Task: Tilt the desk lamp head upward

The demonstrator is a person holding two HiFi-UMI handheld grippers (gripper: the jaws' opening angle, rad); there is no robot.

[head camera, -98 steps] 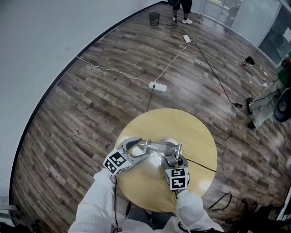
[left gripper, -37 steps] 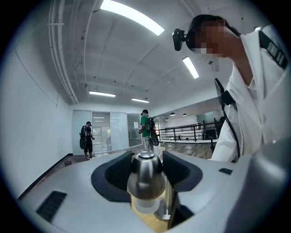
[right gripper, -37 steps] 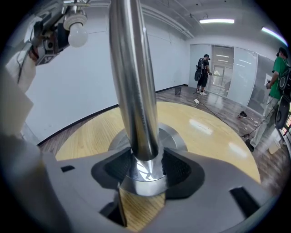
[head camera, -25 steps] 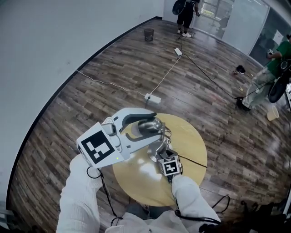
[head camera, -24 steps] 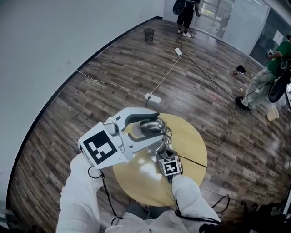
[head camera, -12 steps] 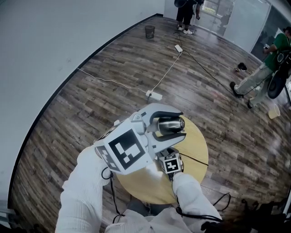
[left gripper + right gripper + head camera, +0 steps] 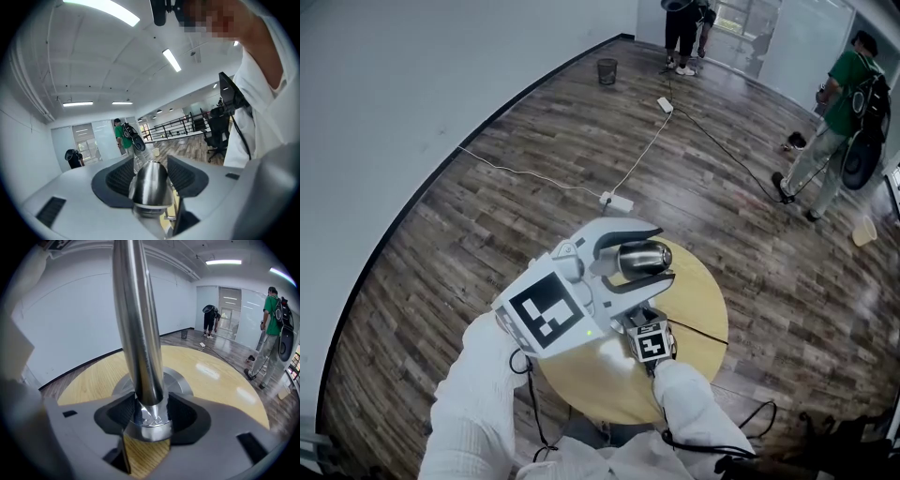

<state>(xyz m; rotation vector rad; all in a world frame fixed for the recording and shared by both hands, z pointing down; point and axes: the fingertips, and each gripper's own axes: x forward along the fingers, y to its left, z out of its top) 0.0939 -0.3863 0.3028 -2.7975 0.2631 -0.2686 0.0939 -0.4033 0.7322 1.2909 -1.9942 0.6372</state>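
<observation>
Closest in, the right gripper [image 7: 149, 414] is clamped on the chrome lamp stem [image 7: 137, 324] near the round base [image 7: 183, 380], which sits on the wooden table [image 7: 701, 298]. Above it, the left gripper [image 7: 150, 171] pinches the silver lamp head [image 7: 149, 185] between both pads, raised off the tabletop. Beyond, a white power strip [image 7: 617, 201] lies on the plank floor [image 7: 487, 216]

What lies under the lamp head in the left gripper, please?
Below the lamp head lie the round table and the right gripper, shut on the lamp pole. The left gripper covers the lamp base in the head view; the right gripper view shows it.
</observation>
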